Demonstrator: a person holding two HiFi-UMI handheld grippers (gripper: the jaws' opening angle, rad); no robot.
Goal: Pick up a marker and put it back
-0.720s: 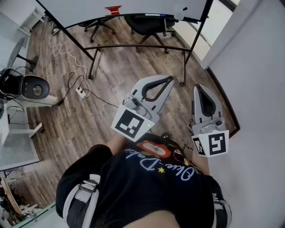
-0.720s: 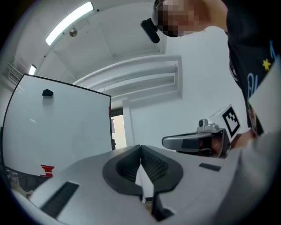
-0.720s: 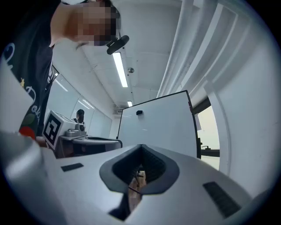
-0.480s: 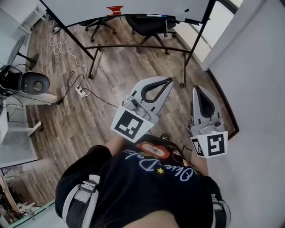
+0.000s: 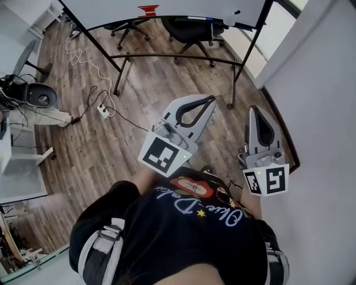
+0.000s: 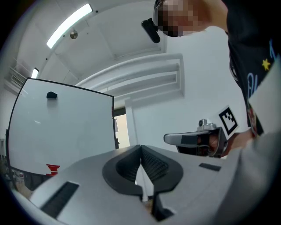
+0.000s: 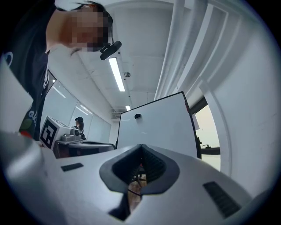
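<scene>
A power strip [image 5: 102,112] lies on the wooden floor [image 5: 144,83] at the left. The left gripper [image 5: 209,101] is held out level, its jaws pressed together on nothing. Far beyond it, the marker [image 5: 198,18] lies on the ledge of the whiteboard [image 5: 178,5], well apart from both grippers. The right gripper [image 5: 257,109], near the white wall [image 5: 322,111], has its jaws closed tip to tip, empty

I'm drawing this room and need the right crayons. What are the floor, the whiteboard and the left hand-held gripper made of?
Floor: brown planks with grain and seams, so wood or wood-look laminate, fairly matt.
Whiteboard: smooth white panel in a dark frame; material unclear.
Left hand-held gripper: matt grey shell, probably plastic, with black ribbed pads, maybe rubber.
</scene>
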